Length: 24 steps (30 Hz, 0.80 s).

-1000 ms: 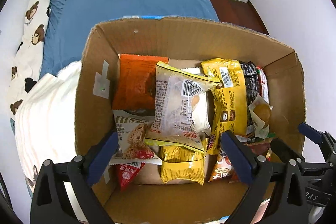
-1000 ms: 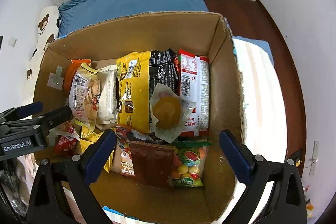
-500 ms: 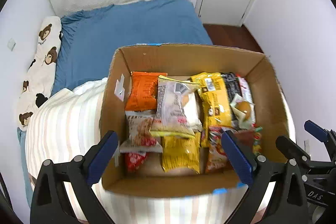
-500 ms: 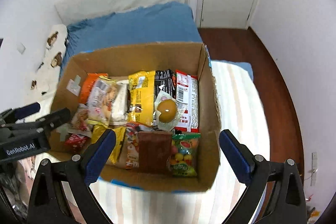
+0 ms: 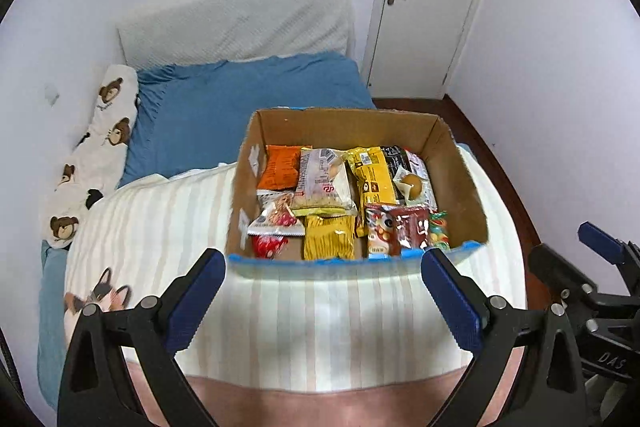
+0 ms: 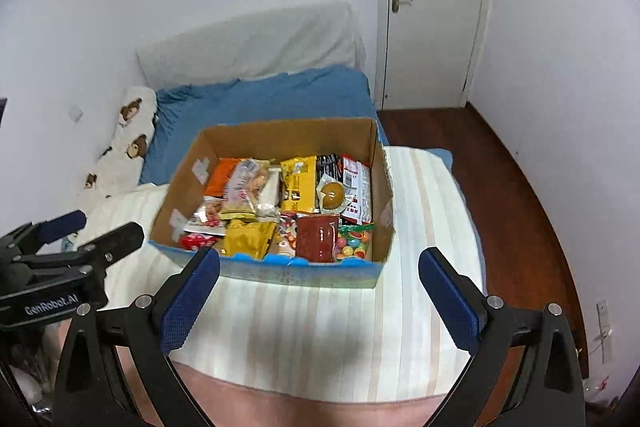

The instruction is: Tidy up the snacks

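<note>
We held the left gripper [image 5: 322, 297] and the right gripper [image 6: 318, 297] side by side, both spread wide and holding nothing, just short of the near wall of the cardboard box [image 5: 466, 183], which sat packed with snack packets [image 5: 326, 183] on the striped blanket [image 5: 168, 223].

We see a brown cardboard box [image 5: 460, 167] with a blue near rim, resting on a blanket [image 5: 320, 327] striped cream and pale beige. Inside it lie an orange packet [image 5: 280, 167] at the far left corner, a yellow packet [image 5: 370, 173] beside a black one [image 5: 394, 157], a dark red pouch [image 6: 318, 237], and a bag of many-coloured sweets [image 6: 354, 245] at the near right corner. Our grippers are black with blue pads [image 5: 194, 301]. Beyond, the sheet [image 5: 240, 107] is blue; the pillow [image 5: 104, 143] is white with brown bears.
</note>
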### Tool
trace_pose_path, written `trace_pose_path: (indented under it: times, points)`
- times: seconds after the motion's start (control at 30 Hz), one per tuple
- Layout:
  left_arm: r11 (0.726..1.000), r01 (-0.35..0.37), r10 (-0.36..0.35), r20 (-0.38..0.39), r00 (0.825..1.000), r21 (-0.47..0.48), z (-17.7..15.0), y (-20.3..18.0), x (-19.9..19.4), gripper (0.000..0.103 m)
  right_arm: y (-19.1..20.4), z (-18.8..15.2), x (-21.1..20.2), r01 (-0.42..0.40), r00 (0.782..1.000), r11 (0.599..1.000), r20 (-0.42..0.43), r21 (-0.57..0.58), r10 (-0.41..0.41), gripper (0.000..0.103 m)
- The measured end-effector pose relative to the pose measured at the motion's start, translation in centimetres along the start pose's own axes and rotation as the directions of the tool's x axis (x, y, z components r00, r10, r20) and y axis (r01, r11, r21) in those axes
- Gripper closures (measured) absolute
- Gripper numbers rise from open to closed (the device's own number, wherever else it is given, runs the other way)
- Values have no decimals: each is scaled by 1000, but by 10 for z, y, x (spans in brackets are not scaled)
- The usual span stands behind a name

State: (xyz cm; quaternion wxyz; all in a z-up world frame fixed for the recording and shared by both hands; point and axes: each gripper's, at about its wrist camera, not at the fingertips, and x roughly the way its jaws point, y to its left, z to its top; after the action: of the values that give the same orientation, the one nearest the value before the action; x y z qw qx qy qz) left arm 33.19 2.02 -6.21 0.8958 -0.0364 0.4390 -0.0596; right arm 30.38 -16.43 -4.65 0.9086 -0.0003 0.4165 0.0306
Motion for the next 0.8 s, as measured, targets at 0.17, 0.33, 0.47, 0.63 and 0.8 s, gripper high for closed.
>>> trace_pose_path:
  times: [0.17, 0.33, 0.47, 0.63, 0.8]
  points:
    - [1000, -24, 24, 73, 997, 1, -26, -1, -48, 2, 6, -24, -63, -11, 997, 1000, 75, 8, 10, 1]
    - [1000, -28, 28, 109, 994, -1, -45, 0, -87, 2, 6, -40, -106, -16, 994, 1000, 110, 15, 14, 1]
    - [999, -34, 35, 138, 990, -6, -54, 2, -111, 2, 10, -51, -133, -10, 991, 1000, 134, 5, 10, 1]
    - [998, -61, 61, 165, 984, -4, -62, 2, -129, 2, 14, -55, -154, -11, 988, 1000, 155, -11, 12, 1]
    - [997, -72, 71, 173, 982, -2, -68, 0, -135, 2, 17, -60, -162, -18, 988, 1000, 152, -19, 21, 0]
